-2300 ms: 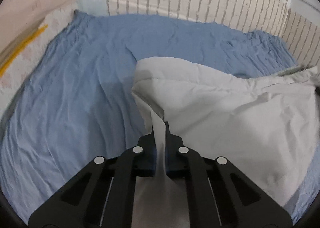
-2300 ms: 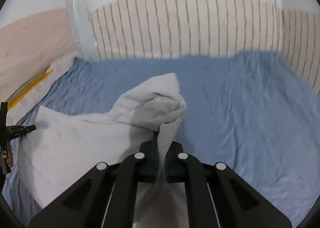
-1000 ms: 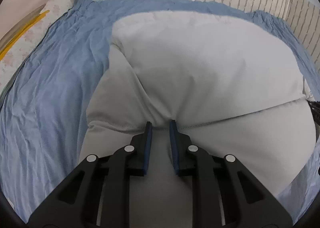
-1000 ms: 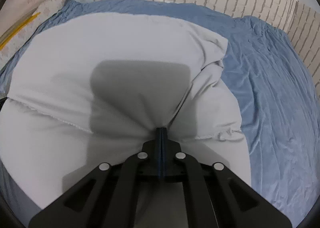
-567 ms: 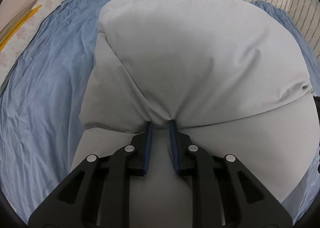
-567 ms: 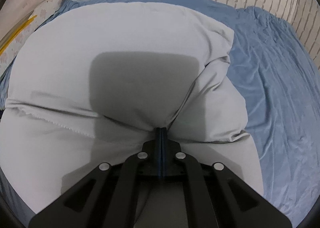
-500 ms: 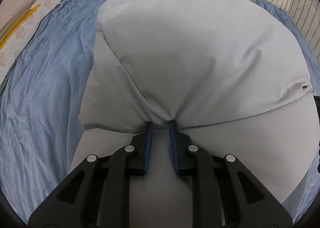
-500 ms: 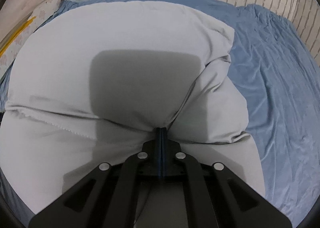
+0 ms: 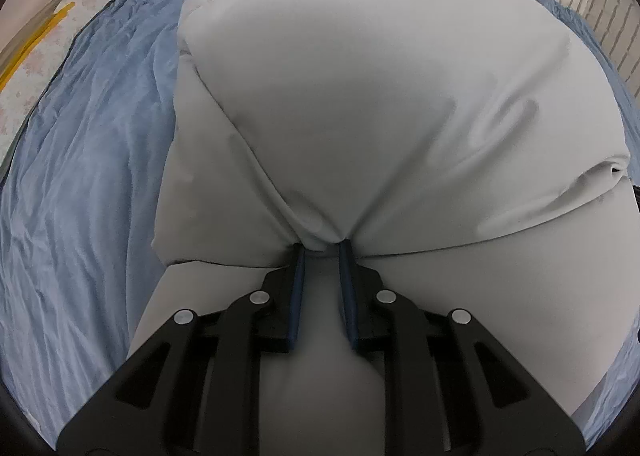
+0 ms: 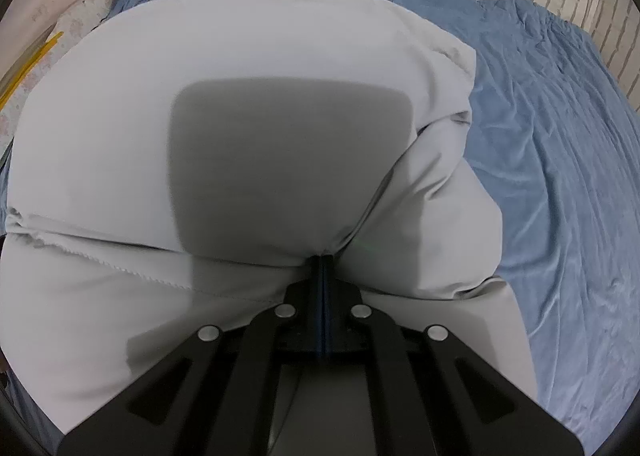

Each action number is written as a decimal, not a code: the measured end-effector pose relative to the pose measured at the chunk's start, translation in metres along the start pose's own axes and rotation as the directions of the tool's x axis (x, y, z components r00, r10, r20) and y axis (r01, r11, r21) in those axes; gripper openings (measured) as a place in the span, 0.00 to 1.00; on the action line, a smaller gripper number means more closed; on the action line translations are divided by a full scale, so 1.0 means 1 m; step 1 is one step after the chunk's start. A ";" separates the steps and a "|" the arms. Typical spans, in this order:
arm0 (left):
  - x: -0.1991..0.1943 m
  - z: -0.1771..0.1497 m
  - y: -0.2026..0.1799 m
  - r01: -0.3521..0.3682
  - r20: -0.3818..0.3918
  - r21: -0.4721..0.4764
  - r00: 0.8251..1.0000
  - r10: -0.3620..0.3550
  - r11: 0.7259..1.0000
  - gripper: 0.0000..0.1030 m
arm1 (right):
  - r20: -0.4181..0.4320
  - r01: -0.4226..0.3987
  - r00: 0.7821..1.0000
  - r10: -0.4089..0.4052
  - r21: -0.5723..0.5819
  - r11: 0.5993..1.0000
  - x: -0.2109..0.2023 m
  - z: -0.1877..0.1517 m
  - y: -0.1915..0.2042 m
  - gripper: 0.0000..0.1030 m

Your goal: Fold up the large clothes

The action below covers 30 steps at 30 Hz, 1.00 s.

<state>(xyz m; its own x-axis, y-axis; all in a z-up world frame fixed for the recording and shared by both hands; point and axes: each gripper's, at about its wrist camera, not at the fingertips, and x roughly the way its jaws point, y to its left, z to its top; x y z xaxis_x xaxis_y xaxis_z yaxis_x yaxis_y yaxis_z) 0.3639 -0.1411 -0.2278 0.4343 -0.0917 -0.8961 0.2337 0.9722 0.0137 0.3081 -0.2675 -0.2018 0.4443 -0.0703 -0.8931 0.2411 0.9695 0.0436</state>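
Grey garment (image 9: 380, 104) lies doubled over on the blue sheet (image 9: 88, 176). Left gripper (image 9: 322, 252) pinches a bunched fold; right gripper (image 10: 323, 258), jaws fully together, clamps its edge.

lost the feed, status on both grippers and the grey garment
Left gripper pinching grey garment. Right gripper shut on it too. Garment doubled over blue sheet. Nothing in the way.

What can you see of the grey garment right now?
The grey garment is a large, smooth, light grey cloth, folded over itself on the blue sheet. A stitched hem shows in the right wrist view. The left gripper pinches a bunched fold at its near edge; the right gripper is shut on another fold. A squarish shadow lies across it.
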 end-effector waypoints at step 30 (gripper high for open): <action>-0.061 -0.030 0.009 -0.016 0.091 0.029 0.996 0.013 0.999 0.46 | 0.103 -0.046 0.994 0.041 0.045 0.998 -0.072 -0.028 -0.034 0.28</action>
<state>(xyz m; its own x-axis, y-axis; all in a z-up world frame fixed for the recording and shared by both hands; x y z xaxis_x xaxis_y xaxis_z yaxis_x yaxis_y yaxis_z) 0.3131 -0.1202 -0.1867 0.5151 -0.0980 -0.8515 0.2514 0.9670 0.0408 0.2441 -0.2887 -0.1515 0.5406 -0.0543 -0.8395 0.2588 0.9603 0.1045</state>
